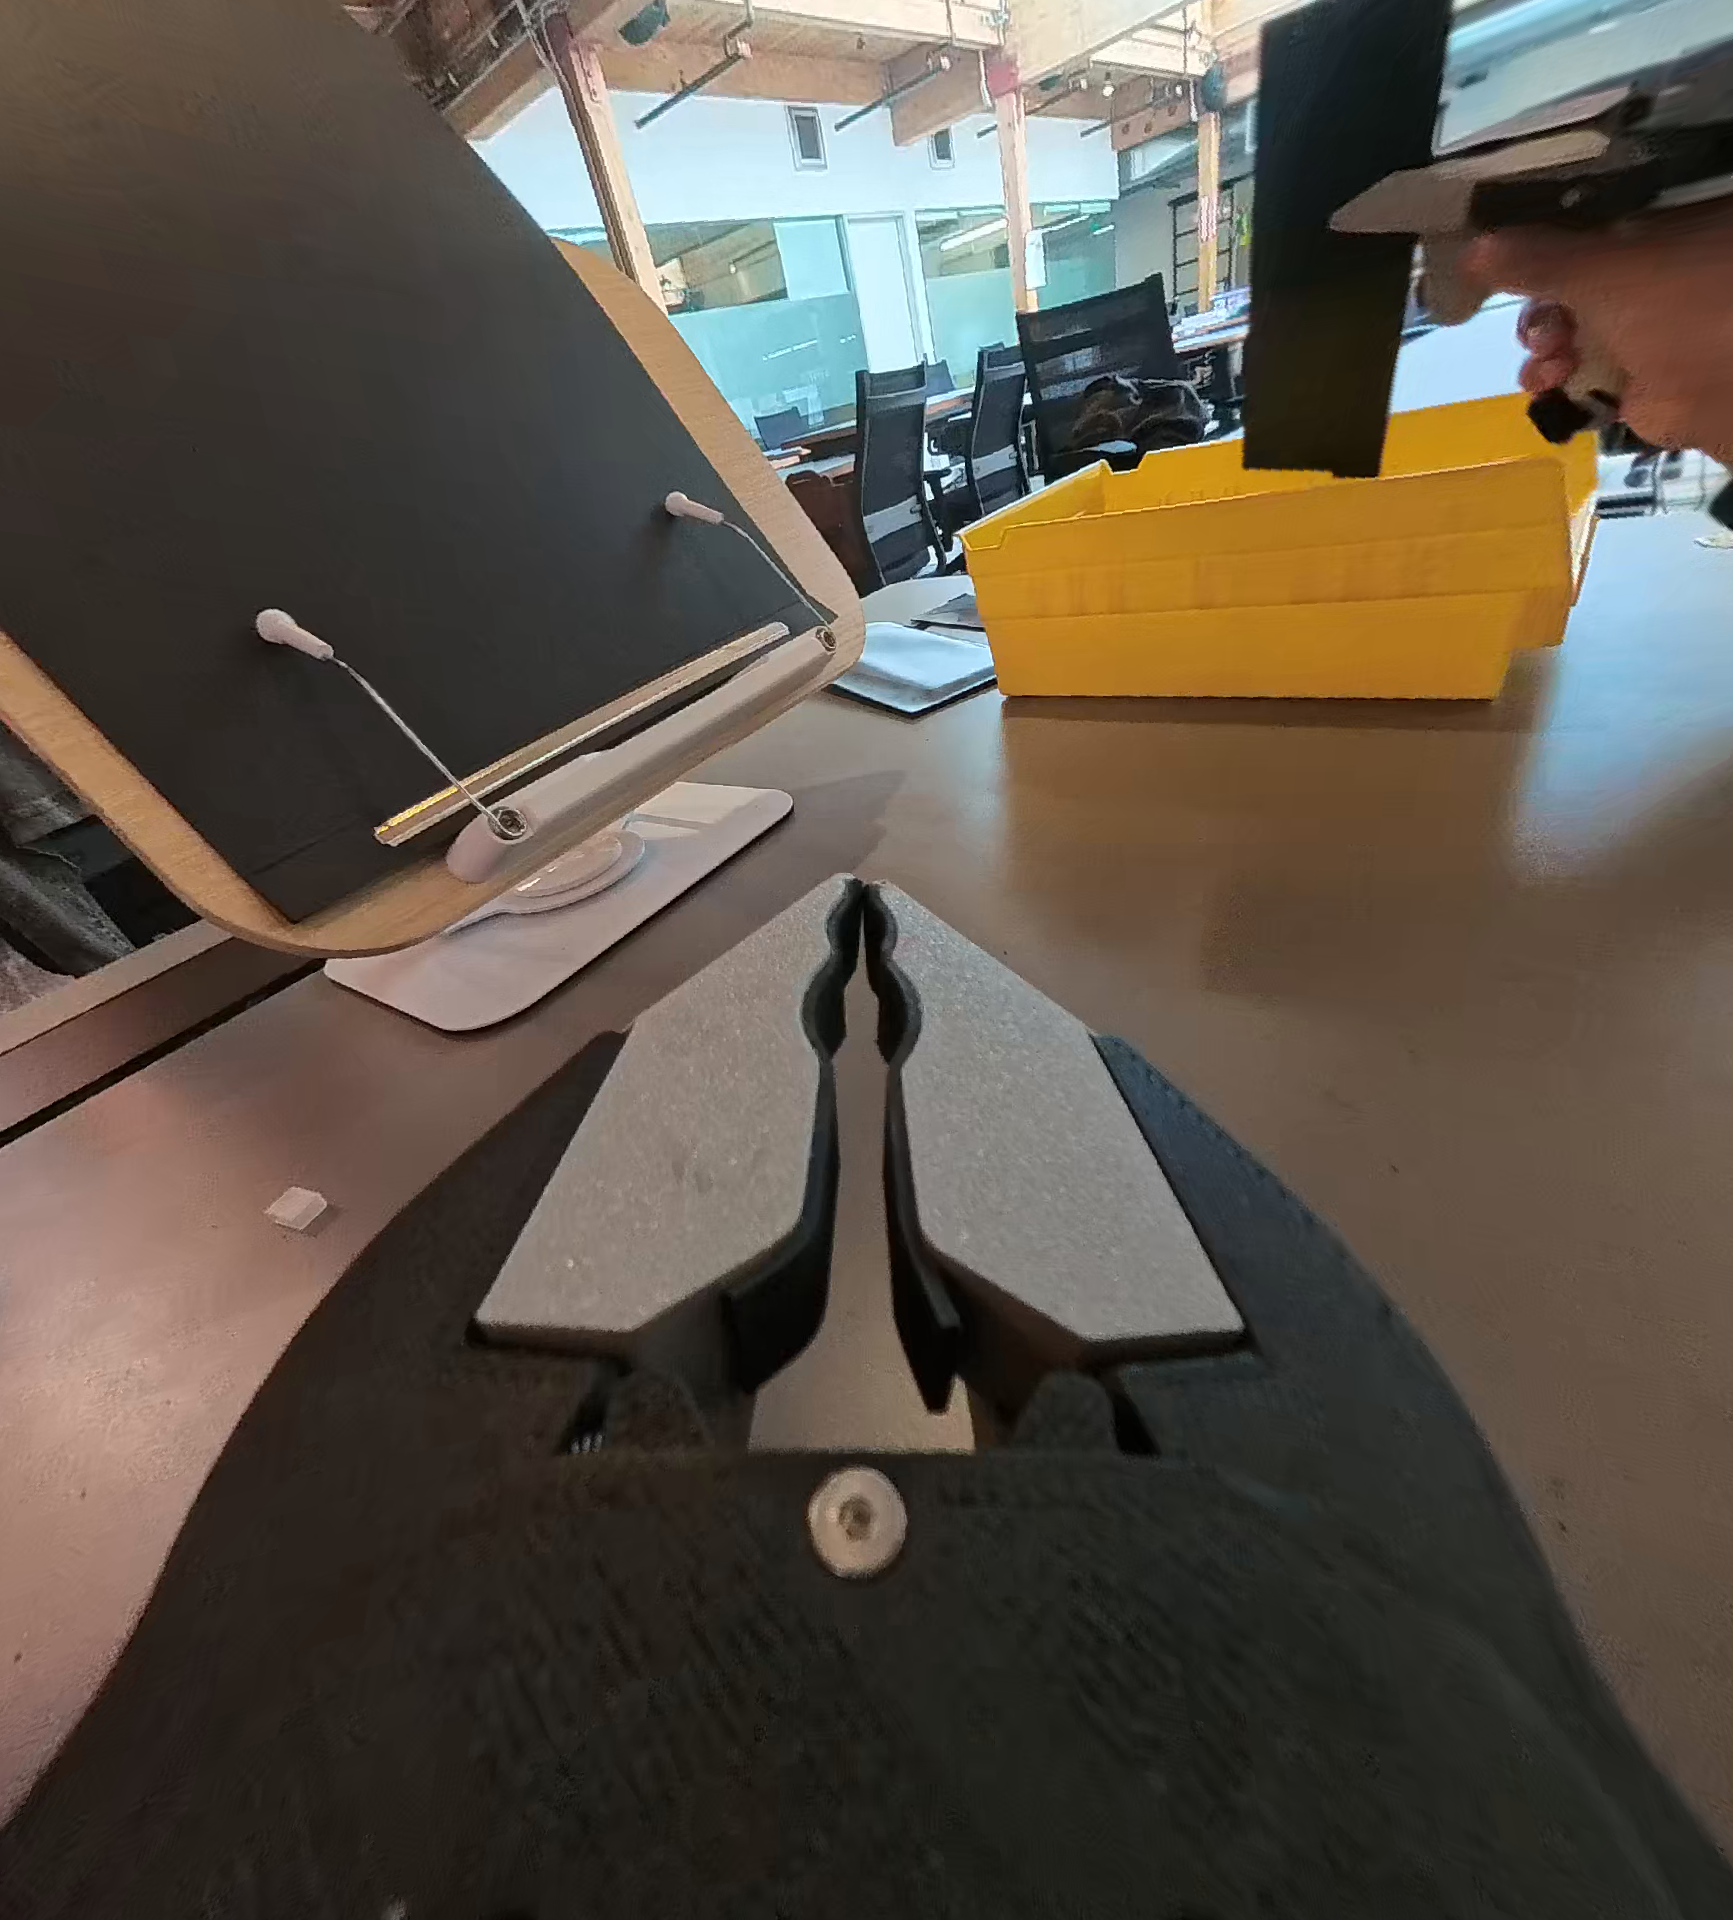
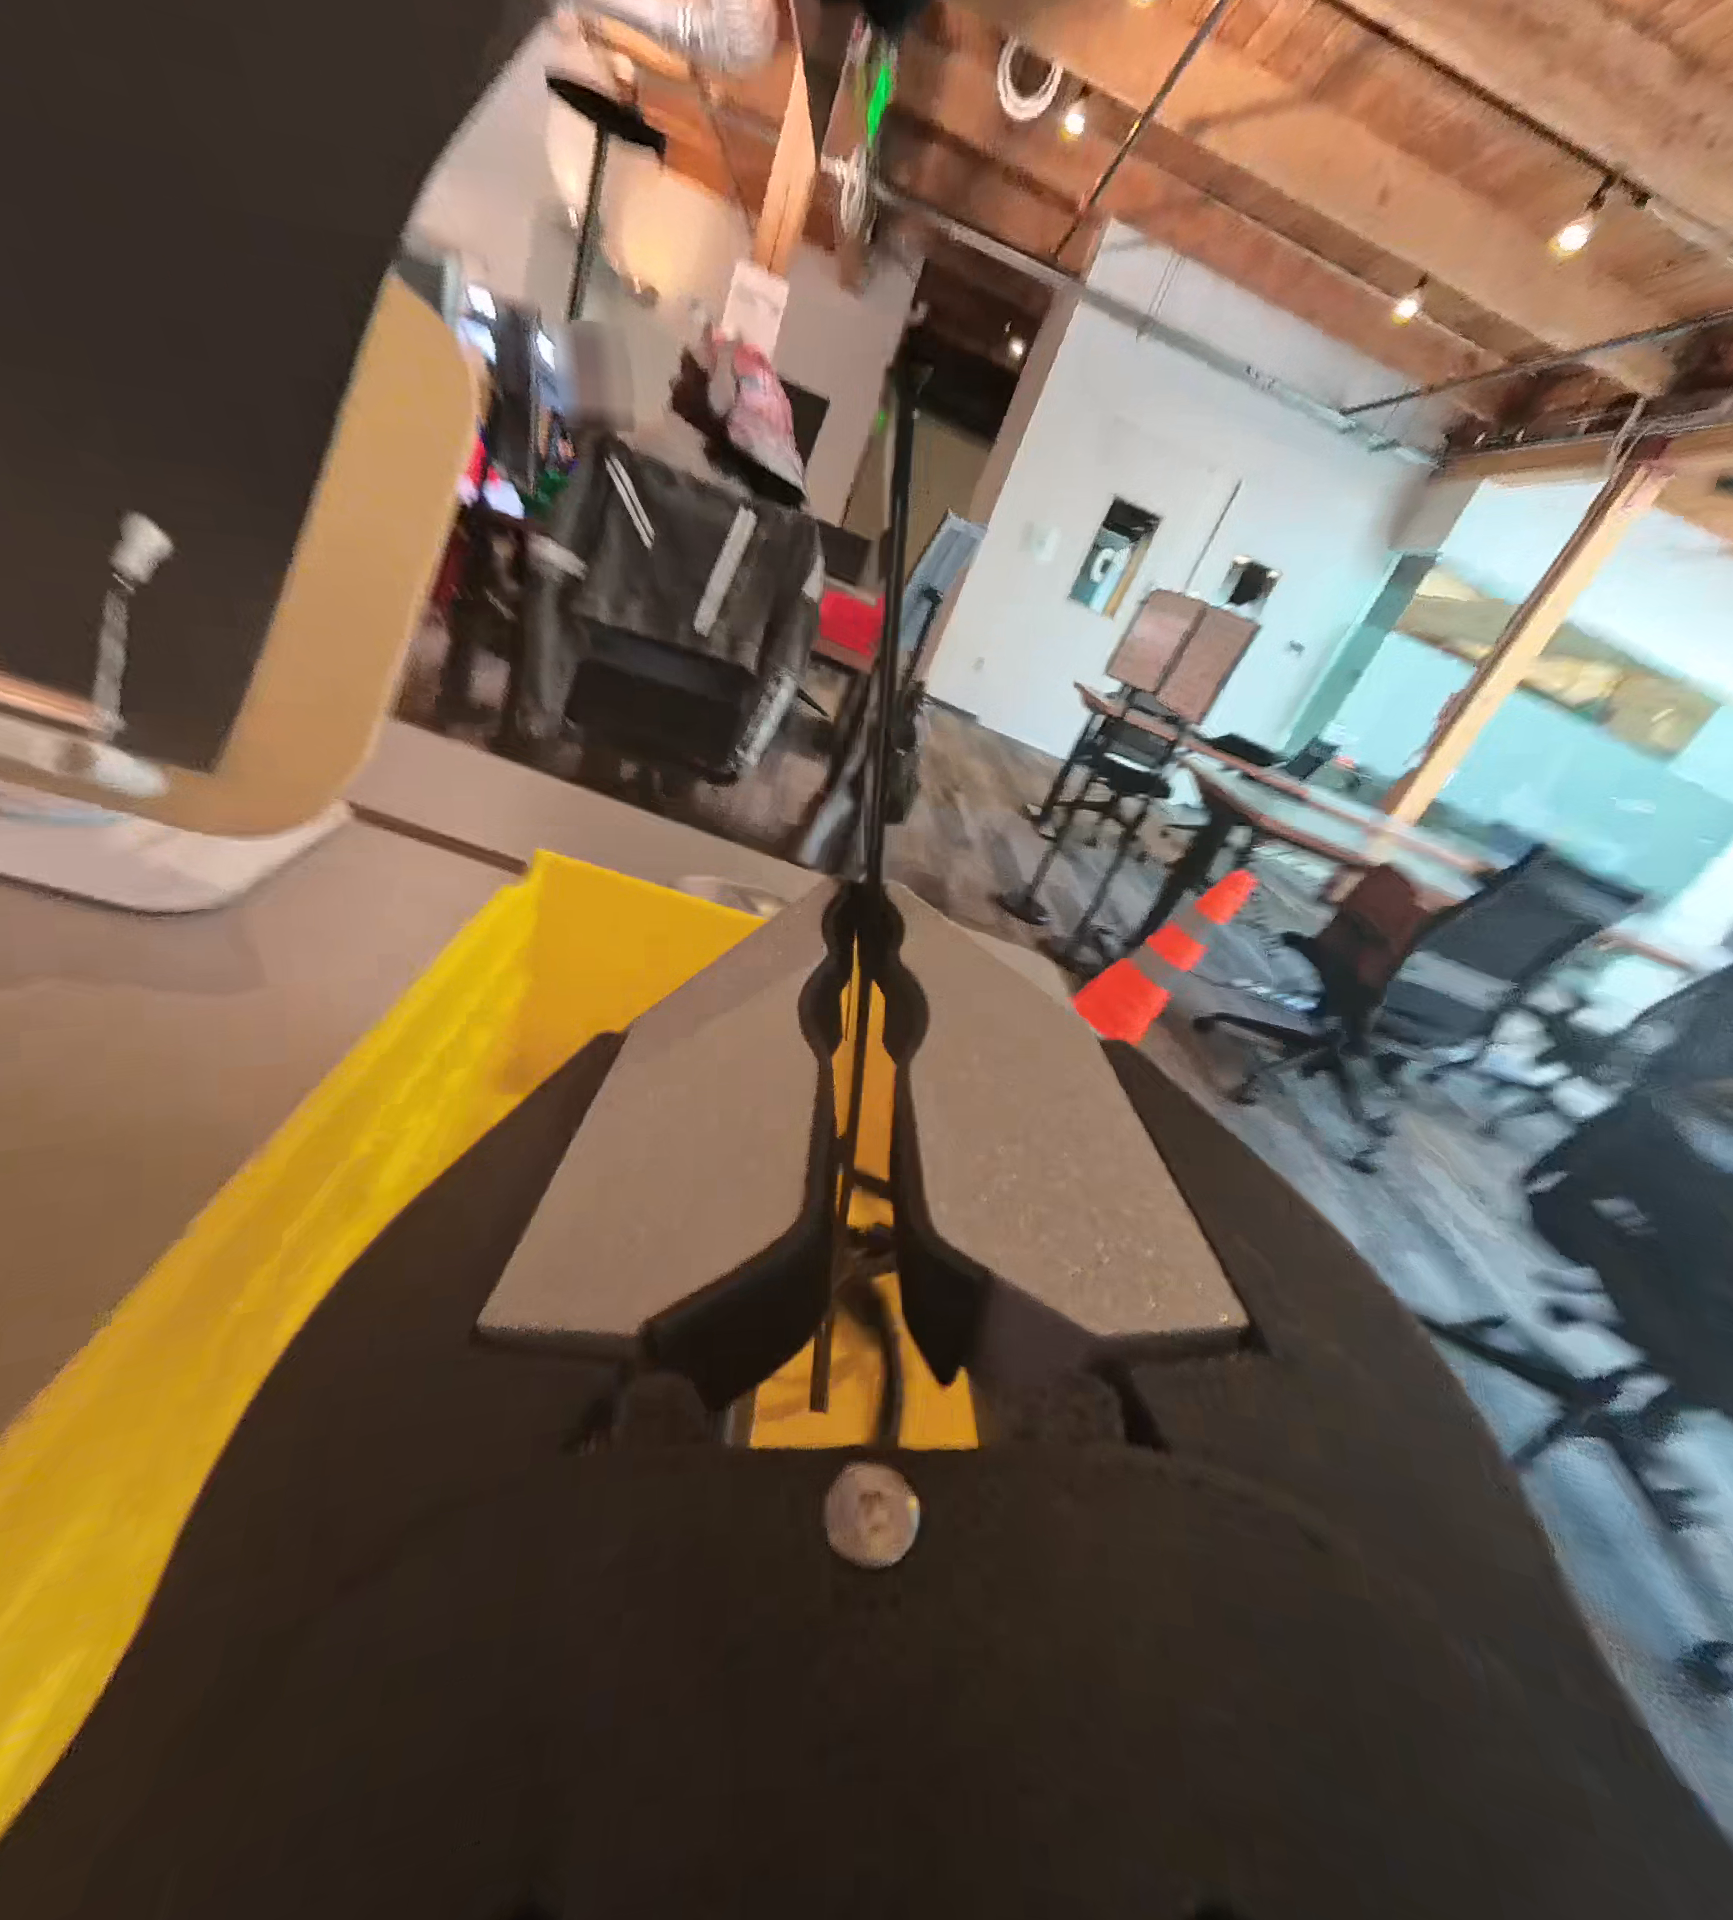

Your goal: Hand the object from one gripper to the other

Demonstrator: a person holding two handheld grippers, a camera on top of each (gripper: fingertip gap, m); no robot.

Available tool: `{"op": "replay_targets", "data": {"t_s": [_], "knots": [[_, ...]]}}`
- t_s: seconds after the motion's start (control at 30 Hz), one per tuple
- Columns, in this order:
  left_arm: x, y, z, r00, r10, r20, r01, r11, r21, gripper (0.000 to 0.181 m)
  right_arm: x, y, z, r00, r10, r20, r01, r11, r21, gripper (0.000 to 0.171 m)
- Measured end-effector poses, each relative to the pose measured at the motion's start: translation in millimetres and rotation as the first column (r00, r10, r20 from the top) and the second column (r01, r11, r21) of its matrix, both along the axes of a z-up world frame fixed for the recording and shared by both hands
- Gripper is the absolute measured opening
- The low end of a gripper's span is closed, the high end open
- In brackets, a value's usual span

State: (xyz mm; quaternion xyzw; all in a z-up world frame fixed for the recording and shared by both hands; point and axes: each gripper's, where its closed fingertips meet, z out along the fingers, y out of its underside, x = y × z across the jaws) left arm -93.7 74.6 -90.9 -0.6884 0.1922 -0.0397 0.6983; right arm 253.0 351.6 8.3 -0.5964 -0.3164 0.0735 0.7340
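Glossy table (image 1: 1257,935); seemingly plastic bin (image 1: 1257,623).

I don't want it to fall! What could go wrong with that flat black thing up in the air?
The right tongs pinch the black sheet only by its edge, so it might slip into the yellow bin. The left tongs are shut and low over the table; they must open first or they could bump it.

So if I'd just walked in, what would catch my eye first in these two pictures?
Probably the bright yellow bin on the brown table, with a flat black card held above it by the right gripper, its jaws shut on the card's thin edge. Next, the big tilted book stand at the left, dark-faced with a wooden rim. The left gripper sits low in front, jaws shut and empty.
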Motion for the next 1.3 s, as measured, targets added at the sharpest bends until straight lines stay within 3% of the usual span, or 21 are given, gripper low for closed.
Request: {"op": "replay_targets", "data": {"t_s": [0.07, 0.1, 0.17, 0.2, 0.23, 0.3, 0.37, 0.5, 0.6, 0.67, 0.73, 0.77, 0.87, 0.93, 0.97, 1.07, 1.13, 1.23, 1.3], "knots": [[-1.4, 0.1, 0.6, 1.0, 0.002, 0.01, -0.002, 1.0, 0.0, 0.0, -20.3, 18.6, -2.6, 0.972, -0.038, 0.232, 0.02, 0.996, 0.081, 0.0], [-2.0, 0.1, 0.7, 1.0, 0.003, 0.016, -0.003, 1.0, -0.001, 0.0, -33.2, 29.1, -15.3, 0.916, -0.049, 0.399, 0.01, 0.995, 0.098, 0.003], [-2.9, 0.5, 0.6, 1.0, 0.002, 0.027, -0.002, 1.0, -0.006, 0.0, -47.6, 53.6, -49.8, 0.731, -0.09, 0.677, 0.019, 0.994, 0.112, 0.013], [-3.2, 0.4, 0.6, 1.0, 0.002, 0.031, -0.002, 1.0, -0.008, 0.0, -51.8, 62.3, -64.5, 0.646, -0.101, 0.756, 0.018, 0.993, 0.117, 0.018], [-3.5, 0.1, 0.5, 0.999, 0.001, 0.035, -0.001, 1.0, -0.011, 0.0, -54.5, 66.5, -76.0, 0.582, -0.092, 0.808, 0.009, 0.994, 0.108, 0.037], [-4.0, -0.6, 0.0, 0.999, 0.002, 0.038, -0.001, 1.0, -0.015, 0.0, -61.4, 64.0, -84.1, 0.559, -0.03, 0.829, -0.021, 0.999, 0.05, 0.041], [-3.9, -0.8, 0.1, 0.999, -0.002, 0.041, 0.002, 1.0, -0.017, 0.0, -65.1, 55.1, -78.3, 0.599, 0.042, 0.8, -0.046, 0.999, -0.018, 0.048], [-1.6, 0.6, -1.6, 0.999, -0.01, 0.039, 0.011, 0.999, -0.03, 0.0, -52.2, 50.1, -39.7, 0.751, 0.0, 0.661, 0.062, 0.996, -0.07, 0.039], [0.9, 0.1, -1.9, 1.0, -0.014, 0.025, 0.015, 1.0, -0.028, 0.0, -62.9, 19.4, -18.3, 0.836, 0.062, 0.545, 0.037, 0.985, -0.169, 0.03], [1.0, -0.4, -1.5, 1.0, -0.012, 0.023, 0.013, 1.0, -0.023, 0.0, -86.8, -18.7, -5.5, 0.872, 0.174, 0.458, -0.067, 0.968, -0.24, 0.031], [-0.4, 0.0, -1.4, 0.999, -0.009, 0.033, 0.01, 1.0, -0.026, 0.0, -124.7, -77.0, -5.2, 0.842, 0.408, 0.353, -0.268, 0.883, -0.384, 0.03], [-1.5, 0.4, -1.4, 0.999, -0.008, 0.042, 0.009, 1.0, -0.03, 0.0, -144.7, -112.0, -9.1, 0.785, 0.542, 0.3, -0.377, 0.803, -0.462, 0.03], [-5.2, 0.9, -0.8, 0.998, 0.0, 0.068, 0.002, 0.999, -0.034, 0.0, -193.0, -212.6, -31.0, 0.512, 0.833, 0.208, -0.599, 0.52, -0.609, 0.02], [-8.1, 1.2, 0.0, 0.996, 0.008, 0.085, -0.006, 0.999, -0.034, 0.001, -216.1, -259.5, -53.6, 0.342, 0.925, 0.165, -0.647, 0.359, -0.673, 0.018], [-9.5, 1.3, 0.3, 0.995, 0.012, 0.095, -0.008, 0.999, -0.035, 0.003, -228.3, -272.2, -64.5, 0.297, 0.946, 0.131, -0.654, 0.302, -0.693, 0.018], [-16.2, 2.5, 1.3, 0.991, 0.037, 0.126, -0.033, 0.999, -0.038, 0.008, -266.9, -279.8, -98.7, 0.291, 0.957, -0.015, -0.621, 0.177, -0.763, 0.012], [-19.4, 2.9, 1.5, 0.989, 0.046, 0.141, -0.041, 0.998, -0.041, 0.011, -287.8, -275.7, -122.5, 0.318, 0.943, -0.1, -0.57, 0.106, -0.815, 0.019], [-21.2, 4.1, 1.0, 0.988, 0.055, 0.143, -0.049, 0.998, -0.046, 0.013, -312.8, -251.1, -160.4, 0.444, 0.894, -0.062, -0.441, 0.158, -0.883, 0.037], [-20.9, 5.1, -0.3, 0.988, 0.055, 0.142, -0.047, 0.997, -0.056, 0.013, -326.4, -236.5, -172.4, 0.5, 0.865, -0.033, -0.443, 0.223, -0.868, 0.046]]}}
